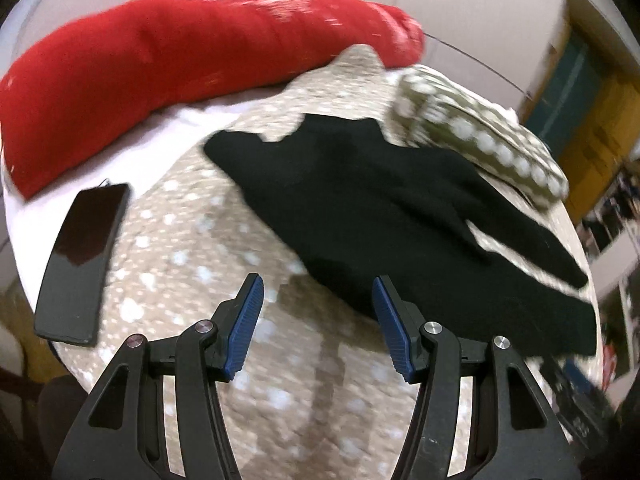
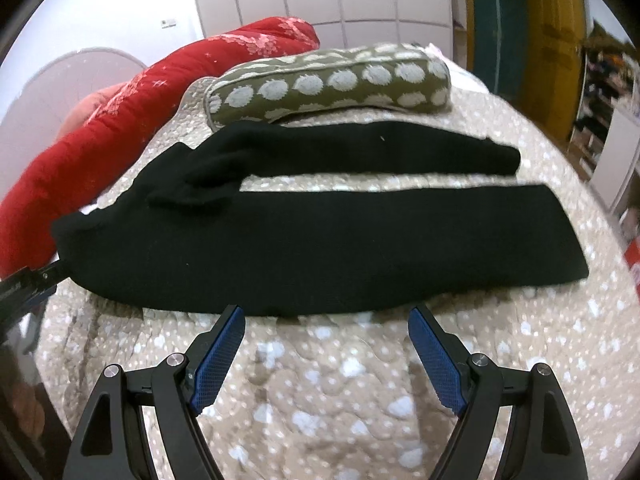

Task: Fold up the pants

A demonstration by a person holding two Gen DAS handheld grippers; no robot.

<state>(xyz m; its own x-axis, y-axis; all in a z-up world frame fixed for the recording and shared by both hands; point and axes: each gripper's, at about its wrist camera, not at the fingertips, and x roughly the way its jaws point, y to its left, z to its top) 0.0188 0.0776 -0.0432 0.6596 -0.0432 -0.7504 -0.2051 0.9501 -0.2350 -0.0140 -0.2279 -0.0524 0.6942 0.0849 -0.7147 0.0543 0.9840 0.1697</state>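
Black pants [image 2: 248, 248] lie spread flat on a beige dotted bedspread [image 2: 328, 392], two legs running to the right with a gap between them. They also show in the left wrist view [image 1: 380, 216], stretching away to the right. My left gripper [image 1: 318, 292] is open and empty, hovering over the bedspread at the near edge of the pants' waist end. My right gripper [image 2: 326, 316] is open and empty, just short of the near leg's long edge. The left gripper's tip [image 2: 28, 284] shows at the pants' left end.
A long red cushion [image 1: 160, 64] lies along the far left side of the bed. An olive bolster with pale spots [image 2: 332, 80] lies just behind the pants. A black phone [image 1: 80, 256] rests on the bedspread to my left gripper's left.
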